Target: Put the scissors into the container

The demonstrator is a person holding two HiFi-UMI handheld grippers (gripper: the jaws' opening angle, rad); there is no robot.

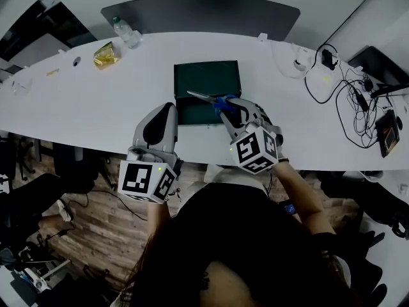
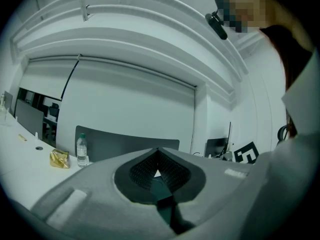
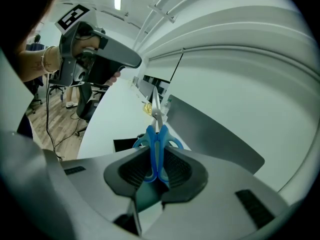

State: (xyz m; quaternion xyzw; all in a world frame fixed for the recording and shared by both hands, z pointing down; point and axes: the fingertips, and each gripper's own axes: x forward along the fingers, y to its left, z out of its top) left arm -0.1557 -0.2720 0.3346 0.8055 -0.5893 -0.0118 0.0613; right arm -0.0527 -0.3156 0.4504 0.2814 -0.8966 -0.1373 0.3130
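Note:
A dark green container (image 1: 208,82) lies on the white table (image 1: 83,107), just past the near edge. The scissors (image 1: 214,100), blue-handled with silver blades, hang over the container's near right part, blades pointing left. My right gripper (image 1: 238,109) is shut on their handles. In the right gripper view the blue handles (image 3: 156,139) are pinched between the pads of the right gripper (image 3: 156,156), blades pointing away. My left gripper (image 1: 167,109) is over the table edge, left of the container, with its jaws together and nothing in them. In the left gripper view the left gripper (image 2: 158,154) shows its pads meeting.
A water bottle (image 1: 126,32) and a yellow snack packet (image 1: 105,54) sit at the far left of the table. Cables and small devices (image 1: 358,101) crowd the right end. A dark chair back (image 1: 204,15) stands behind the table.

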